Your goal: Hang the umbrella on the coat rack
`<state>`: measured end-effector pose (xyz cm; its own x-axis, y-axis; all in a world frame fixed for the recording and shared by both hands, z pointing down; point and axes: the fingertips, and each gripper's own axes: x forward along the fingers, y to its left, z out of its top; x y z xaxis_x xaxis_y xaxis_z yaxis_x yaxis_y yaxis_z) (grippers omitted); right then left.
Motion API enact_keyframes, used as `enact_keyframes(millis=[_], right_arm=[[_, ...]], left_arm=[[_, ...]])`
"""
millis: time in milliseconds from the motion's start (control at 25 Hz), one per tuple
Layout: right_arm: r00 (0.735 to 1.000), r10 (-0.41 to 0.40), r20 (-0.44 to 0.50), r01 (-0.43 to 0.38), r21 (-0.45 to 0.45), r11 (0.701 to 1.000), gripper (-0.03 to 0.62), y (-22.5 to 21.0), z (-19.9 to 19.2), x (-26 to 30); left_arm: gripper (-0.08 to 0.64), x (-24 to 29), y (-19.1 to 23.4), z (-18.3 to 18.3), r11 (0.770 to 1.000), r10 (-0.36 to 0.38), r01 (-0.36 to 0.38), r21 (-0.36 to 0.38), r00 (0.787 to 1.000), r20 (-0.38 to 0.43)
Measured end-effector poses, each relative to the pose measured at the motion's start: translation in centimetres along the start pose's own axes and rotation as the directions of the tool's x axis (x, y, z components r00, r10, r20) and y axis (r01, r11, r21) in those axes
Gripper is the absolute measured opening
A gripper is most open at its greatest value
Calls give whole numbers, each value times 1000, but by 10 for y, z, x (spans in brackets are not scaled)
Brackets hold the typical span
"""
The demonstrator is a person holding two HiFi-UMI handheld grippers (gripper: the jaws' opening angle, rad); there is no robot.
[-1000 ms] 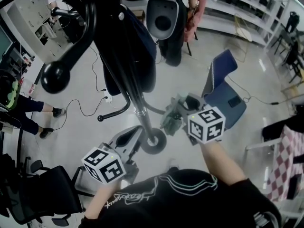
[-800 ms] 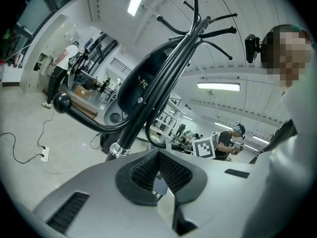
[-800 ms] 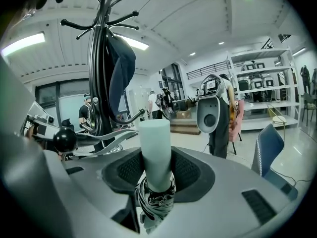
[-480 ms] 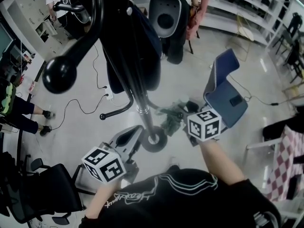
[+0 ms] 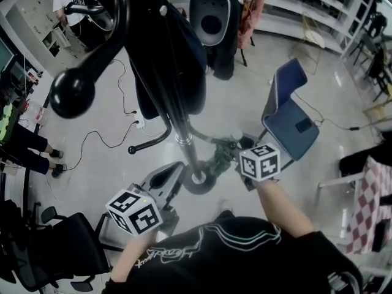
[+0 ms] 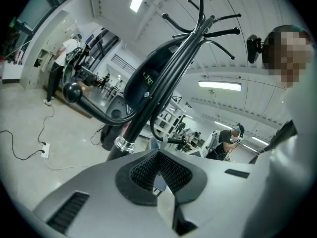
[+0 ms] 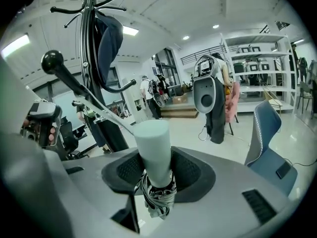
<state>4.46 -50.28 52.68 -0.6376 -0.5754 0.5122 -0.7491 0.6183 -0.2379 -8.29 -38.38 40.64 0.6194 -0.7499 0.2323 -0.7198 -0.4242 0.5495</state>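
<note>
your right fingers (image 7: 189, 168) are clenched on the pale handle of the folded umbrella (image 7: 154, 148), its canopy bunched just beneath. the left fingers (image 6: 174, 170) are pressed together with nothing between them. over the last second the right gripper (image 5: 237, 154) has carried the umbrella in toward the coat rack (image 5: 176, 118), so it now hangs just beside the pole, low down. the ball-tipped hook (image 5: 72, 92) is still well above it. you've closed the gap, i'd judge. what remains is lifting it to a hook.
</note>
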Motion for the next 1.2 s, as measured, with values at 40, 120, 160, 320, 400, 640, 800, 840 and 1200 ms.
enact_keyframes(millis=[40,120,160,320,400,640,800,840,1200], right_arm=[[1000,2,-7,-2,-3,1000,164,1,-4,1],[1000,6,-18,-6,-10,1000,164,4,-10,3],[1000,8,-23,-9,-12,1000,166,6,-13,4],[999,26,-42,-27,-37,999,169,19,-27,8],[998,36,-42,-37,-42,998,169,26,-33,7],[998,58,-32,-59,-26,998,175,50,-47,1],[997,74,-33,-74,8,997,175,65,-56,-8],[996,76,-37,-76,12,997,174,69,-60,-12],[988,152,23,-152,20,988,175,135,-67,-87]], left_arm=[[-2,0,0,-1,1000,-1,1,0,1000,-2],[-2,-1,1,-3,1000,2,-2,-7,1000,-6],[-2,-1,2,-4,1000,3,-3,-11,1000,-8],[-2,-5,5,-10,1000,8,-8,-16,1000,-16],[-2,-8,5,-12,1000,6,-6,-15,1000,-20],[-2,-23,5,-20,1000,-2,2,-9,999,-35],[-2,-35,-1,-28,1000,-19,19,2,999,-48],[-2,-39,-3,-30,1000,-25,26,6,998,-52],[-2,-79,-26,-54,993,-111,113,18,990,-84]])
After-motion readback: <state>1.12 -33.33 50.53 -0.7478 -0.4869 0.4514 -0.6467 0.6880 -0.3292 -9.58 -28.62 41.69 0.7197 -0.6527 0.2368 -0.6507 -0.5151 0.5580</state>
